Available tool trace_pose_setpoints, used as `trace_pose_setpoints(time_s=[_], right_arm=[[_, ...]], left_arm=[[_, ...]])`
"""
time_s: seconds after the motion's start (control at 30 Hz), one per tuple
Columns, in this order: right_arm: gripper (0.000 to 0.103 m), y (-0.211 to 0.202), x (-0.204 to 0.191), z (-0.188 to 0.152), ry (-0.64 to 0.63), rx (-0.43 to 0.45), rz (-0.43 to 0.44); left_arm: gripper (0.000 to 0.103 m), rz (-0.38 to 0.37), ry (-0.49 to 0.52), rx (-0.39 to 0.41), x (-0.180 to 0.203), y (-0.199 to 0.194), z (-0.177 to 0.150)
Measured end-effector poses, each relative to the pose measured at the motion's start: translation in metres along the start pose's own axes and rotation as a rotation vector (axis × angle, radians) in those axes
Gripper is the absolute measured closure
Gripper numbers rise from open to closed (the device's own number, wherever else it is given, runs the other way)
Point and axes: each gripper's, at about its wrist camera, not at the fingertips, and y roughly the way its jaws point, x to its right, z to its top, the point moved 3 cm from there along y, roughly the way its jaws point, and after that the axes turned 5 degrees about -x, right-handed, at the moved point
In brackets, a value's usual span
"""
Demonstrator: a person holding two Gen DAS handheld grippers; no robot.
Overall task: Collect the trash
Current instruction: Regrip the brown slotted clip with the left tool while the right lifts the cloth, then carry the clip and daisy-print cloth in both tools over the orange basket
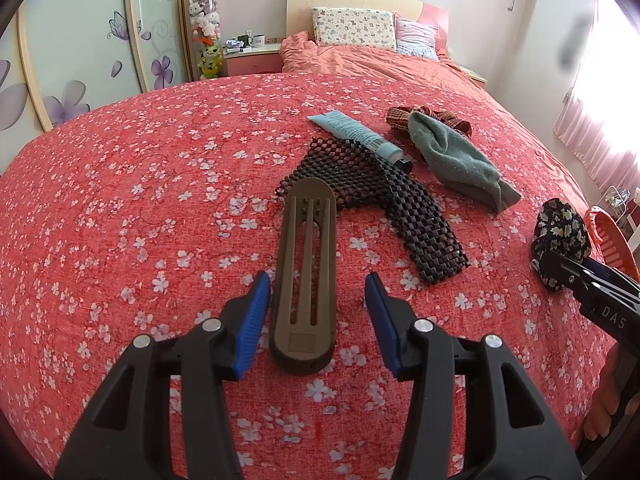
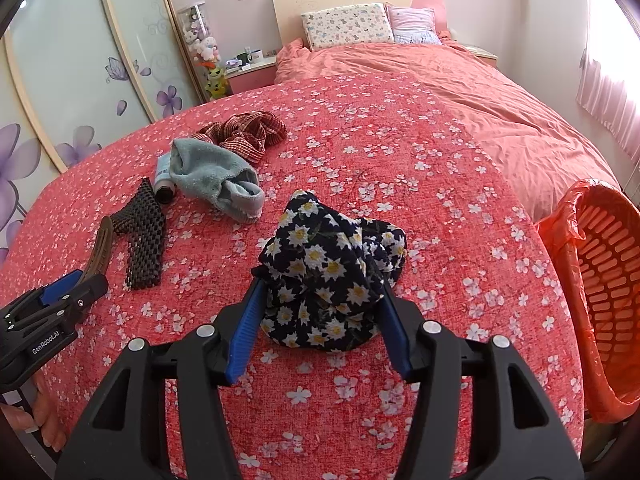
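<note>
Centre frame, one bunched daisy-print cloth (image 2: pixel 332 280) sits gripped by the right gripper (image 2: pixel 320 316); left gripper (image 1: pixel 316 316) gapes wide around one slotted brown plastic strip (image 1: pixel 306 272).

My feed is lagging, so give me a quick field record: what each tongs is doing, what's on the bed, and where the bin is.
left tongs: open, straddling the brown plastic strip, not closed on it
right tongs: around the daisy-print cloth; grip firmness unclear
bed cover: also holds a black mesh mat, blue tube, grey-green sock, red checked cloth
bin: orange basket with orange liner, at the bed's right edge; no contents visible
</note>
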Motion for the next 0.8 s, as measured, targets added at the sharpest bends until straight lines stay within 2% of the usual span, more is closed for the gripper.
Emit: trace_pose_setpoints(time_s=[0.13, 0.23, 0.3, 0.33, 0.37, 0.4, 0.43, 0.53, 0.8], right_arm=[[0.047, 0.001, 0.000, 0.000, -0.001, 0.000, 0.001], [0.048, 0.001, -0.004, 0.001, -0.016, -0.001, -0.019], [0.050, 0.002, -0.007, 0.001, -0.022, -0.001, -0.029], [0.061, 0.001, -0.008, 0.001, -0.022, 0.001, -0.035], [0.068, 0.001, -0.009, 0.001, -0.021, 0.004, -0.038], [0.079, 0.000, -0.010, 0.001, -0.017, 0.005, -0.034], [0.086, -0.001, -0.009, 0.002, -0.012, 0.006, -0.028], [0.090, -0.008, -0.008, 0.001, 0.002, 0.021, -0.017], [0.091, -0.045, -0.012, 0.004, -0.001, 0.114, 0.004]], left_arm=[[0.054, 0.006, 0.003, 0.001, -0.001, 0.000, -0.001], [0.054, 0.039, 0.036, -0.005, 0.001, -0.001, -0.004], [0.057, 0.043, 0.035, -0.004, 0.000, -0.001, -0.006], [0.066, 0.049, 0.031, -0.002, 0.000, -0.001, -0.006], [0.070, 0.049, 0.027, 0.002, -0.001, -0.001, -0.005], [0.070, 0.044, 0.026, 0.002, -0.001, -0.001, -0.005], [0.071, 0.039, 0.024, 0.004, -0.002, -0.002, -0.005], [0.071, 0.035, 0.024, 0.008, -0.003, -0.004, -0.004], [0.071, 0.006, 0.035, 0.079, 0.004, -0.037, 0.002]])
